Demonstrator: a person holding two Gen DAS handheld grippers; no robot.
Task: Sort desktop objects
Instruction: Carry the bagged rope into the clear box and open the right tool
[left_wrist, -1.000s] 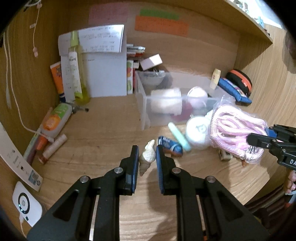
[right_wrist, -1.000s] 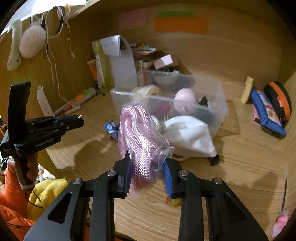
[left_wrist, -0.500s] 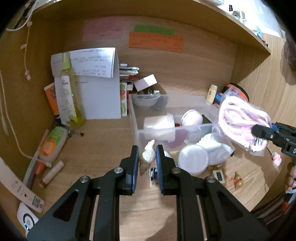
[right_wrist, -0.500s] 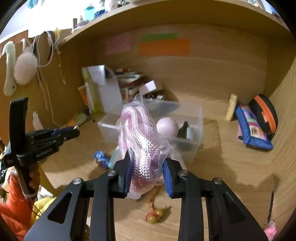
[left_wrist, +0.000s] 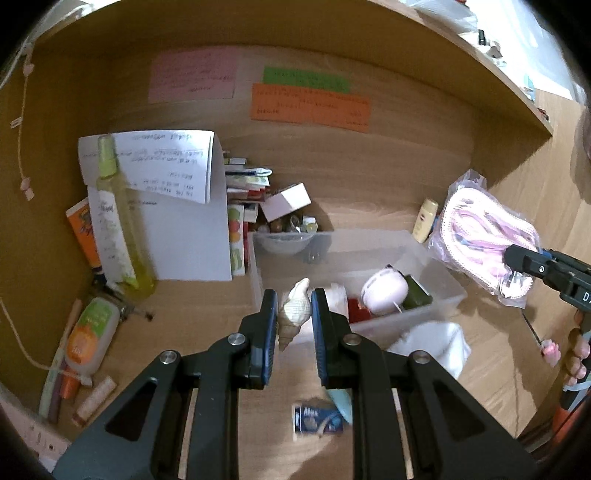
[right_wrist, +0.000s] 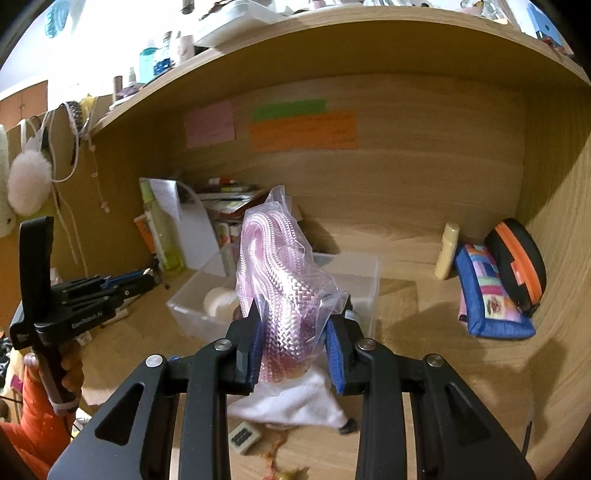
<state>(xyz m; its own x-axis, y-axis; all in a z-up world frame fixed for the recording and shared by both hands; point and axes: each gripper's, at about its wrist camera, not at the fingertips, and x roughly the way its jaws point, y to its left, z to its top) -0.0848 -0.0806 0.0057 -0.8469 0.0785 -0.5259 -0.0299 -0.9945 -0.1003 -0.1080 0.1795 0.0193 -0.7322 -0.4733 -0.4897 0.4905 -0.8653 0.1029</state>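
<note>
My left gripper (left_wrist: 293, 312) is shut on a cream spiral seashell (left_wrist: 292, 315) and holds it above the near left wall of a clear plastic bin (left_wrist: 436, 258). The bin holds a pink round case (left_wrist: 384, 291), a tape roll and dark items. My right gripper (right_wrist: 297, 325) is shut on a clear bag of pink braided cord (right_wrist: 280, 280), held in the air in front of the bin (right_wrist: 364, 269). The bag also shows in the left wrist view (left_wrist: 484, 240), to the right of the bin. My left gripper appears at the left in the right wrist view (right_wrist: 144, 282).
A white cloth (left_wrist: 436, 347), a blue packet (left_wrist: 317, 421) and a teal tube lie in front of the bin. A yellow-green bottle (left_wrist: 118, 229), papers and tubes stand at the left. A blue pouch (right_wrist: 487, 291), black-orange case (right_wrist: 517, 258) and small cream bottle (right_wrist: 447, 251) are at the right.
Both grippers have risen from the desk with the shell and the cord bag in them. The left one has moved up toward the bin.
</note>
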